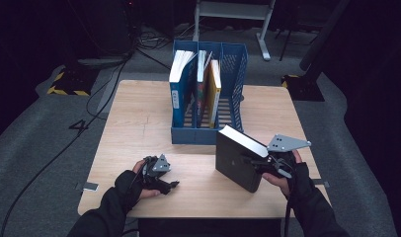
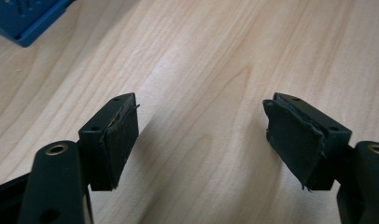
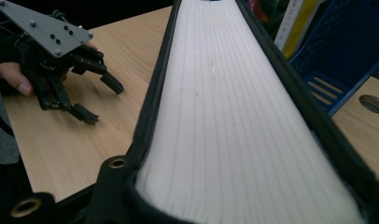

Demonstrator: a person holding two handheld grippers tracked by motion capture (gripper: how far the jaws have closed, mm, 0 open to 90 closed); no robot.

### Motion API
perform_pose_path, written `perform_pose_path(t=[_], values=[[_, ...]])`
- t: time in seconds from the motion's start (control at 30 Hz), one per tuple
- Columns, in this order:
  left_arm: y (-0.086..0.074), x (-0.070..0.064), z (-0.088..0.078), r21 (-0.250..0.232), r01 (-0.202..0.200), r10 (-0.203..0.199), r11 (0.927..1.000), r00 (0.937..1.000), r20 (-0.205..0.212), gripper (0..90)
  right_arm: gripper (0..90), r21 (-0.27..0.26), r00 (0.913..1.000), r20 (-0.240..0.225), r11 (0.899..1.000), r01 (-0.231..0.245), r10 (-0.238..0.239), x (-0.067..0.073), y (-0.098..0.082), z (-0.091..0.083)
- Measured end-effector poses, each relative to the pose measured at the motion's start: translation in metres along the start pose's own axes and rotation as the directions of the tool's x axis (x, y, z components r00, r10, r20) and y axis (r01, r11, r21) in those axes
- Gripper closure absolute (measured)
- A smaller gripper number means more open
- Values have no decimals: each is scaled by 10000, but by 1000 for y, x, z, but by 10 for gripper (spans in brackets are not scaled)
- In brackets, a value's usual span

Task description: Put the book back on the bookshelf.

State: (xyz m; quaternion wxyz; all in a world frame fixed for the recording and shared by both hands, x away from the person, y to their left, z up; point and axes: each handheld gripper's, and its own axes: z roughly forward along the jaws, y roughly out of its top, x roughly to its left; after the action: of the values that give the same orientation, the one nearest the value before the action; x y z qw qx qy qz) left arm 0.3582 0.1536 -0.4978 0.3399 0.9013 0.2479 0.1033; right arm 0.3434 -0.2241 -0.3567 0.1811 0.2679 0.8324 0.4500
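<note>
Now my right tool (image 1: 260, 164) pinches the thick, stiff, heavy book (image 1: 238, 158) near the rack (image 1: 233, 64); left tool (image 2: 201, 135) spread, empty.

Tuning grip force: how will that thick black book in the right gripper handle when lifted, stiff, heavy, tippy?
The black book looks stiff: hard covers around a thick white page block. Probably heavy for its size, given that thickness. Held by the right gripper at one edge, standing upright on the table, it may sag or pivot when lifted.
</note>
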Motion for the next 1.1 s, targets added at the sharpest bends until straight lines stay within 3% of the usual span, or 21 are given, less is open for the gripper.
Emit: perform_pose_path(t=[0.07, 0.2, 0.63, 0.93, 1.1], values=[[-1, 3, 1, -76, 222, -221, 9997, 9996, 166, 238, 529, 101, 9998, 164, 9999, 119, -121, 1, 4, -2], [-5, 5, 4, -422, 175, -162, 9990, 9994, 290, 214, 532, 129, 9990, 379, 9997, 211, -216, -2, 10, -9], [-5, 5, 4, -421, 176, -164, 9990, 9995, 288, 212, 532, -177, 9979, 608, 9996, 232, -221, -7, 23, -36], [-4, 5, 4, -423, 191, -179, 9989, 9995, 277, 209, 532, -477, 9941, 1081, 9988, 58, -7, -15, 37, -53], [-4, 5, 4, -426, 192, -180, 9989, 9995, 275, 209, 532, -672, 9902, 1389, 9975, 218, -123, -20, 53, -60]])
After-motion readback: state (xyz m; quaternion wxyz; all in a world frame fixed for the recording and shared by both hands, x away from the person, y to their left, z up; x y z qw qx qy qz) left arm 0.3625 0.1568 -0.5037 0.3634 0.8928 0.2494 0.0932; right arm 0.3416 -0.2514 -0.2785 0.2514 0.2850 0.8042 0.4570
